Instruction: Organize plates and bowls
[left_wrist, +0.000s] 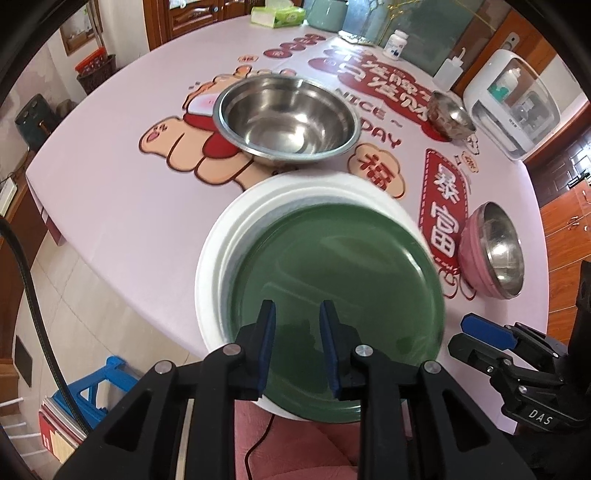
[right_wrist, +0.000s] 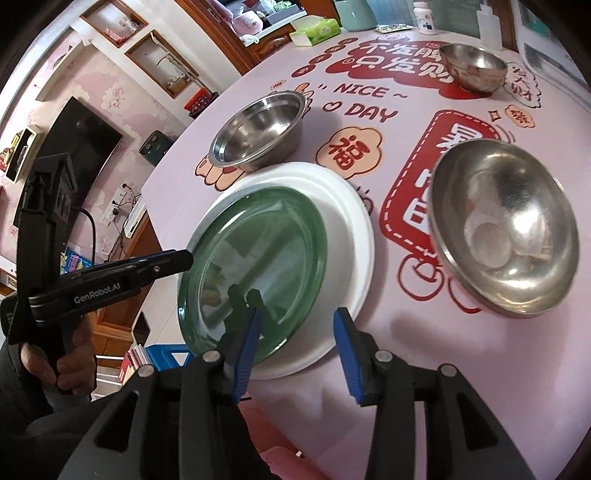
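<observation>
A green plate (left_wrist: 340, 295) lies on a larger white plate (left_wrist: 221, 236) at the table's near edge; both also show in the right wrist view, green (right_wrist: 255, 266) on white (right_wrist: 343, 229). My left gripper (left_wrist: 297, 325) is open, its fingers above the green plate's near rim, holding nothing. My right gripper (right_wrist: 295, 332) is open and empty, over the white plate's near right rim. A large steel bowl (left_wrist: 288, 118) (right_wrist: 258, 129) stands behind the plates. A pink bowl with a steel inside (left_wrist: 495, 251) (right_wrist: 506, 229) sits to the right. A small steel bowl (left_wrist: 450, 114) (right_wrist: 472, 66) is farther back.
The round table (left_wrist: 110, 184) has a pink printed cloth. At the back stand a tissue box (left_wrist: 277, 14), a white pill bottle (left_wrist: 395, 44), a squeeze bottle (left_wrist: 448, 72) and a white appliance (left_wrist: 513, 107). A blue stool (left_wrist: 103, 384) stands on the floor at left.
</observation>
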